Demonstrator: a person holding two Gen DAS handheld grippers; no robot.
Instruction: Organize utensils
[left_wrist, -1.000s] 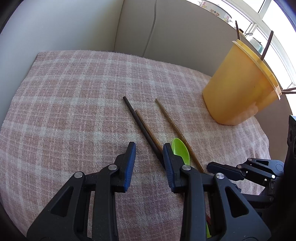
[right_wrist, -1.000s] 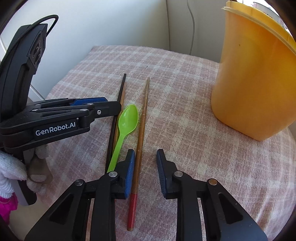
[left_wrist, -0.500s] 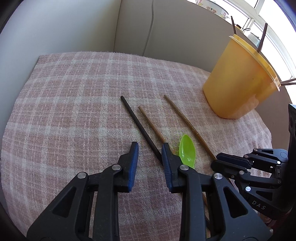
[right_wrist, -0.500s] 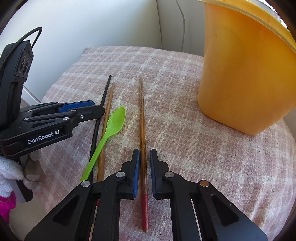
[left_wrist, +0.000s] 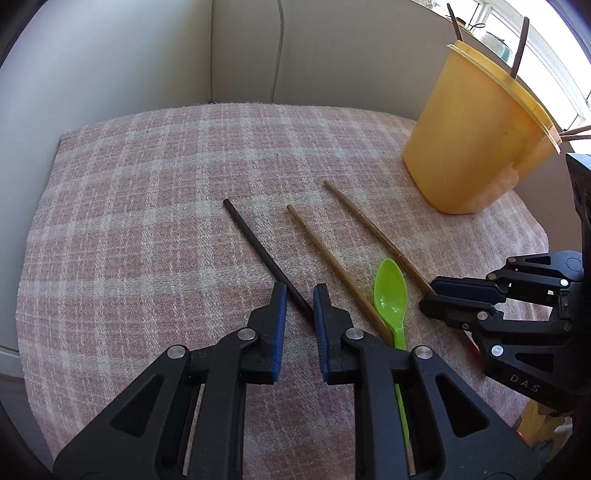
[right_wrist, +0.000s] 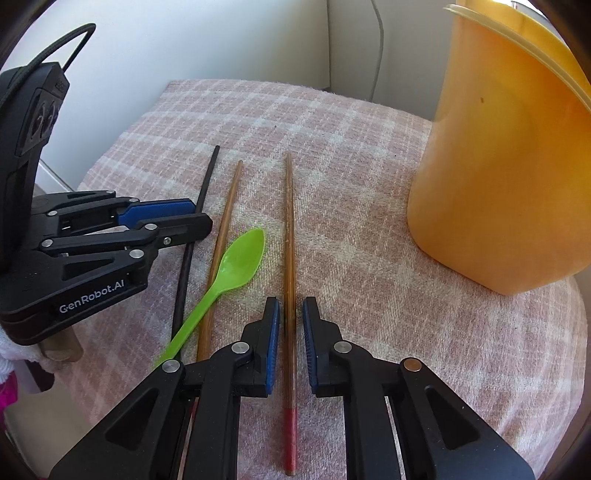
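Observation:
On the pink plaid cloth lie a black chopstick, two brown chopsticks and a green plastic spoon. My left gripper straddles the black chopstick with its jaws narrowly apart, not touching it. My right gripper straddles the red-ended brown chopstick, jaws slightly apart, with small gaps on both sides. The other brown chopstick and the spoon lie between the two grippers. The yellow tub stands at the right with several chopsticks in it.
White walls enclose the back and left of the small table. A cable hangs down the back wall. The cloth's front and right edges drop off near the grippers. The left gripper's body fills the left of the right wrist view.
My left gripper has shifted right over the black chopstick and narrowed its jaws. My right gripper closed nearly onto the red-ended chopstick half a second ago and now stands slightly wider.

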